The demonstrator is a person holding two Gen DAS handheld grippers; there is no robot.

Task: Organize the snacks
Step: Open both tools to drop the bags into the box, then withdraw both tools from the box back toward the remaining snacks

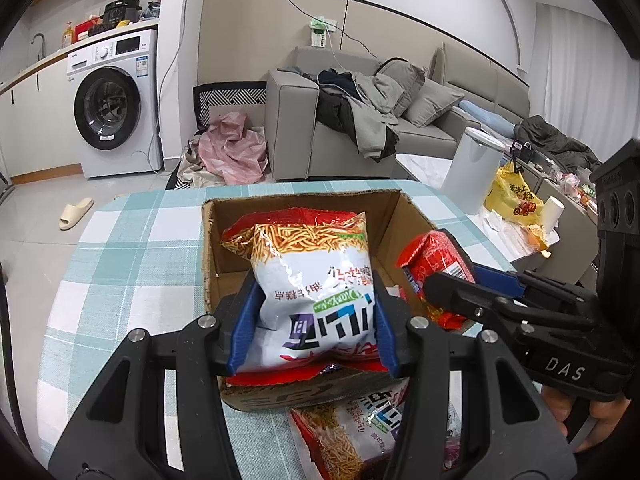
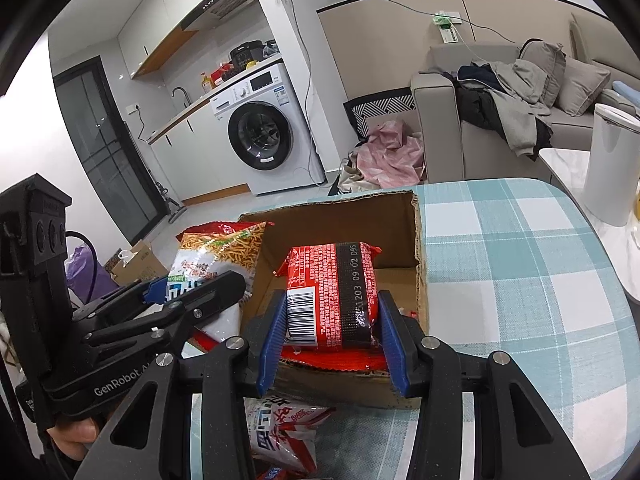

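Left tool (image 1: pixel 314 312) clamping noodle-snack bag (image 1: pixel 316 280), right tool (image 2: pixel 334 330) clamping red packet (image 2: pixel 332 292), box (image 2: pixel 418 240) floor hidden

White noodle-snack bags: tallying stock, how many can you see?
2. One bag held in the left gripper over the cardboard box; another bag lying on the tablecloth before the box. Others may be hidden.

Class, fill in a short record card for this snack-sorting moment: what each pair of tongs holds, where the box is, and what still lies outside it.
Left tongs: shut on the white noodle-snack bag, over the box
Right tongs: shut on the red packet, over the box
Cardboard box: open, on the checked tablecloth
Outside the box: another snack bag on the cloth at its near side
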